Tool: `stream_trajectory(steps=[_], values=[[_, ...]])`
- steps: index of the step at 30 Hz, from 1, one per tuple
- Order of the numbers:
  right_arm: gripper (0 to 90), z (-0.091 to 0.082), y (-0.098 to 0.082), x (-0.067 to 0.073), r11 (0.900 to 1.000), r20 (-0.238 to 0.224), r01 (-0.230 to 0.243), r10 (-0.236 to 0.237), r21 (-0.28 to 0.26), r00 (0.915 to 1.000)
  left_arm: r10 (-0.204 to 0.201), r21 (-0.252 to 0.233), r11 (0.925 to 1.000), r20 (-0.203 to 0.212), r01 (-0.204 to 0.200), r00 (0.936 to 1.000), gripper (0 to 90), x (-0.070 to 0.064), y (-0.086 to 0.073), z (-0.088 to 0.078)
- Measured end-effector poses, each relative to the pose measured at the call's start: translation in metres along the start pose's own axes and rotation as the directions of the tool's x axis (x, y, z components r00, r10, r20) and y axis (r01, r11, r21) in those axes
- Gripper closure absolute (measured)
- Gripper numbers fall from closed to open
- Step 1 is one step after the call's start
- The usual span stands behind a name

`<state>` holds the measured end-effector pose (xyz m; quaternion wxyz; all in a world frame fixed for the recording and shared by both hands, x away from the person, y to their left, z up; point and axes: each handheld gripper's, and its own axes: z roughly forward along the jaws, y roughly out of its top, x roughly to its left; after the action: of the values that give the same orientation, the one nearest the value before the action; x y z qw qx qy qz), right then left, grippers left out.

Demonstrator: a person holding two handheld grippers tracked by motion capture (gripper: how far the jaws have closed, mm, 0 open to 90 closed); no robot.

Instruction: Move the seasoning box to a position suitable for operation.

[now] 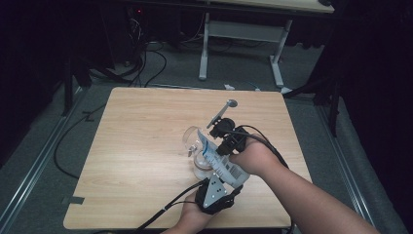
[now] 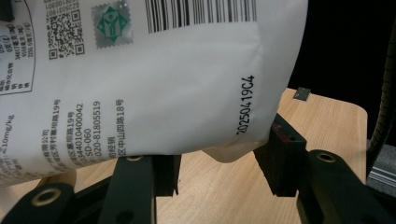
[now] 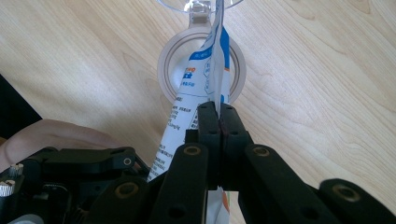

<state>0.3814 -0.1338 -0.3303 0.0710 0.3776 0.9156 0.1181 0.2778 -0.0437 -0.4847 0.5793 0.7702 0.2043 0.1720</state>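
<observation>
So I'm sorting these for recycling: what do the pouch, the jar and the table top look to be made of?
The pouch looks like thin glossy plastic film: printed, it creases and sags in the grip. The jar seems clear plastic, possibly glass: see-through, with a hinged clear lid. The table top looks like pale wood or wood-grain laminate, matte; I cannot tell which.

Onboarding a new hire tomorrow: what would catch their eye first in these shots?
The white printed bag stands out, tilted over a clear jar near the middle of the wooden table, with the jar's hinged lid open beside the mouth. The right gripper pinches the bag's upper edge with its jaws shut on it, right above the jar's round mouth. The left gripper grips the bag's bottom end, at the table's near edge.
</observation>
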Motion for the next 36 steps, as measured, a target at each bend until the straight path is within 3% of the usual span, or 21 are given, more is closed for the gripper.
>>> stream_trajectory(steps=[5,10,36], values=[[90.0,0.0005,0.0008,0.0016,1.0,-0.001,-0.019,0.019,0.006,0.9998,-0.001,-0.001,1.0,-0.001,0.001,1.0,54.5,0.0003,0.0001,-0.0001],[90.0,0.0005,0.0024,0.0007,1.0,0.002,0.004,-0.004,-0.002,1.0,-0.003,-0.006,1.0,-0.004,0.003,1.0,54.5,0.001,0.0008,-0.0001],[90.0,-0.0018,0.0049,0.0004,1.0,0.004,0.002,-0.002,-0.009,1.0,-0.003,-0.016,0.9999,-0.006,0.003,1.0,54.7,0.003,0.0036,0.0006]])
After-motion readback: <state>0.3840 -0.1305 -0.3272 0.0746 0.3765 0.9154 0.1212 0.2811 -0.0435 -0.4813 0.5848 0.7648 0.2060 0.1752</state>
